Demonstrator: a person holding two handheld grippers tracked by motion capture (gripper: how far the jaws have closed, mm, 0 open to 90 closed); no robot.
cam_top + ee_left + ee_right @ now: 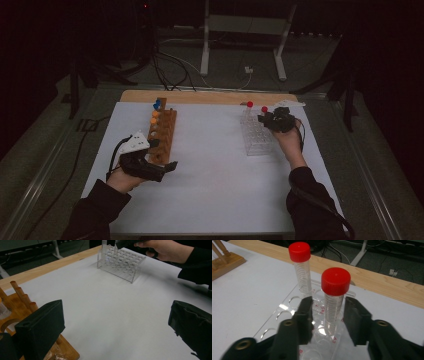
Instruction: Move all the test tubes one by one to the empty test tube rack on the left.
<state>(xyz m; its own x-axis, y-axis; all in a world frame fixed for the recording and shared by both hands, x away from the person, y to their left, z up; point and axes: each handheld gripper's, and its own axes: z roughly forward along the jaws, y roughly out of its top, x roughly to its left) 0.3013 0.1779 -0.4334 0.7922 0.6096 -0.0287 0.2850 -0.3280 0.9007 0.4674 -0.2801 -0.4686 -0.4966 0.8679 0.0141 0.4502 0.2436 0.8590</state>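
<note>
Your right gripper (328, 315) has its jaws on either side of the nearer red-capped tube (334, 300), which stands upright in the clear rack (256, 137) at its far right corner; there is a gap at the left jaw, so the tube is straddled rather than clamped. The tube's long axis runs vertical, straight up between the jaws, so the coming lift looks like a plain pull upward. A second tube (301, 267) stands just behind it in the rack, close enough to mind. Your left gripper (162, 167) rests well left of the rack beside the wooden stand (164, 132), jaws wide and empty. White sheet (215, 170) over a wooden table (200, 97); the room beyond is dark.
</note>
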